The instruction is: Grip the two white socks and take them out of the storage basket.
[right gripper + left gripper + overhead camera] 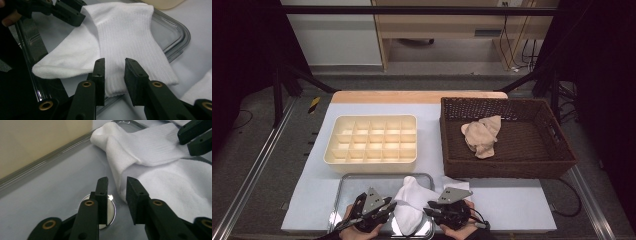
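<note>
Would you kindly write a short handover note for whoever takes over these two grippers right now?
Left gripper: jaws open, nothing between the pads, at the edge of the white ribbed sock.
Right gripper: jaws open above the sock's ribbed cuff, not gripping it.
The sock lies bent on the clear shallow tray at the table's near edge, with its cuff over the tray's rim. A beige sock bundle sits in the dark woven basket. The cream compartment organiser looks empty.
Done: nothing has been placed in the organiser.
Left, probably: fold or roll the white sock and put it away; another white piece lies right of the tray.
</note>
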Available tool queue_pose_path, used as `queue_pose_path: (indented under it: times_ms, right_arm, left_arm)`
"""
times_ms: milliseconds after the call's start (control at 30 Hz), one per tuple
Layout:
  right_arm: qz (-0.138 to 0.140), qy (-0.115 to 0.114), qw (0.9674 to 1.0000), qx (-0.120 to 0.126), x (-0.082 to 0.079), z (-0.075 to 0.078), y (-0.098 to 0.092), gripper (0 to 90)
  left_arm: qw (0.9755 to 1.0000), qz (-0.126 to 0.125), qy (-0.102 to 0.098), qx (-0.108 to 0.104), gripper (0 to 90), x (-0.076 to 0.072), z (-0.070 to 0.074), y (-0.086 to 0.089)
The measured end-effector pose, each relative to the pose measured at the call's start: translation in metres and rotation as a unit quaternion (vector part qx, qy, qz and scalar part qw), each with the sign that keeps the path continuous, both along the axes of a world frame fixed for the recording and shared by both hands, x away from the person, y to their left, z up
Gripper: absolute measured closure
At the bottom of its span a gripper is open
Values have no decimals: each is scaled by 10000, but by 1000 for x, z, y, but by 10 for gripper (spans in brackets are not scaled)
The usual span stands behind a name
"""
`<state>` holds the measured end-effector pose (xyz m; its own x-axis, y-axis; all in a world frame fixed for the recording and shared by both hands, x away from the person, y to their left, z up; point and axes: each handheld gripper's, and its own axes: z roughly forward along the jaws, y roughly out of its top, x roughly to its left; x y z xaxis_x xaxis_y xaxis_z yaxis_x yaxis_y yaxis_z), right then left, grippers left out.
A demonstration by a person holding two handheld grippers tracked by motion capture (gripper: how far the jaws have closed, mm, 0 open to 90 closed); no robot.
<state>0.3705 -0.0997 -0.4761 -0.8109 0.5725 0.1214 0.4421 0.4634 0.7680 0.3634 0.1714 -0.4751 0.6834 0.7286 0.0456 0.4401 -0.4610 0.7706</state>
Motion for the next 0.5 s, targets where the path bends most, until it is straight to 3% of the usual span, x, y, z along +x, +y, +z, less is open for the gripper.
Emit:
queue_pose_path:
  times_ms: [233, 500]
  right_arm:
    - [99, -77, 9999, -19, -3, -1, 4, 687]
    - [88, -12, 9997, -240, 0, 0, 7, 900]
  left_arm:
    - [9998, 38, 151, -78, 836, 3, -2, 0]
    - [9997, 40, 197, -133, 872, 6, -2, 1]
